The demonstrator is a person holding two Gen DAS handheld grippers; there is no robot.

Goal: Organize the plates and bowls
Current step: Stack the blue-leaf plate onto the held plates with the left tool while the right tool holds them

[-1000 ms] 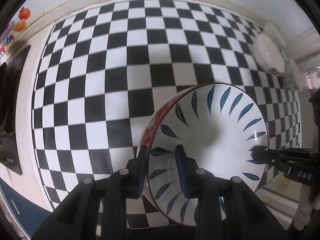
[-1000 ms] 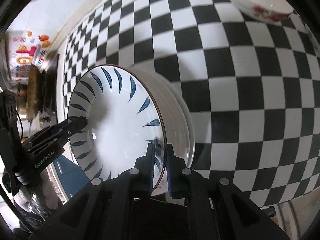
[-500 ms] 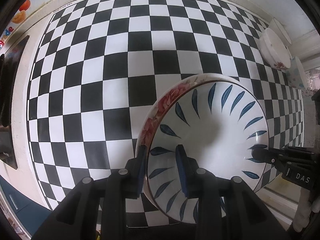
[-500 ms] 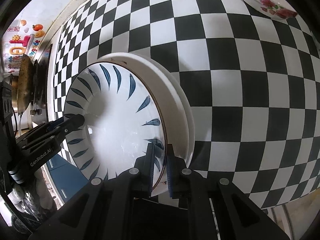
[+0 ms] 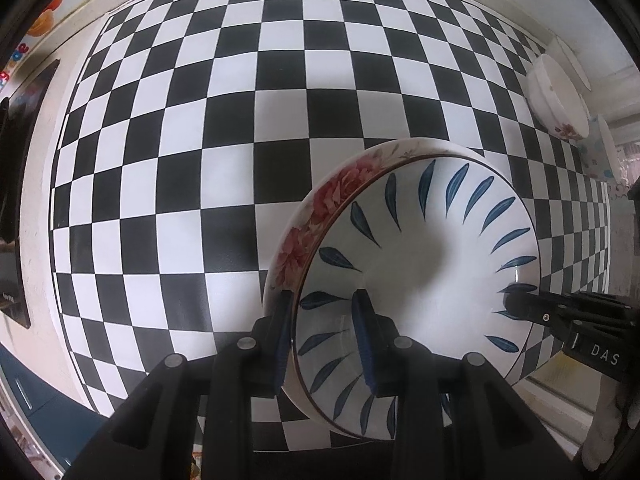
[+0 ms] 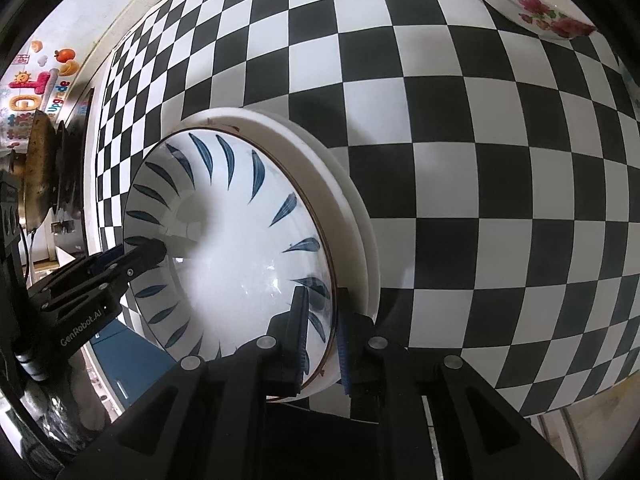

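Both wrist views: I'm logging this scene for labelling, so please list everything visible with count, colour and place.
Blue-leaf bowl: one, white with blue leaves, nested in the floral bowl, gripped at opposite rims.
Floral bowl: one, white with red flowers, beneath the blue-leaf bowl.
Second floral bowl: one, white with red flowers, far right of the cloth.
Checkered cloth: one, black and white, covering the table.
Patterned cup: one, pale with blue dots, beside the second floral bowl.
Left tool: black, shut on both rims.
Right tool: black, shut on both rims.
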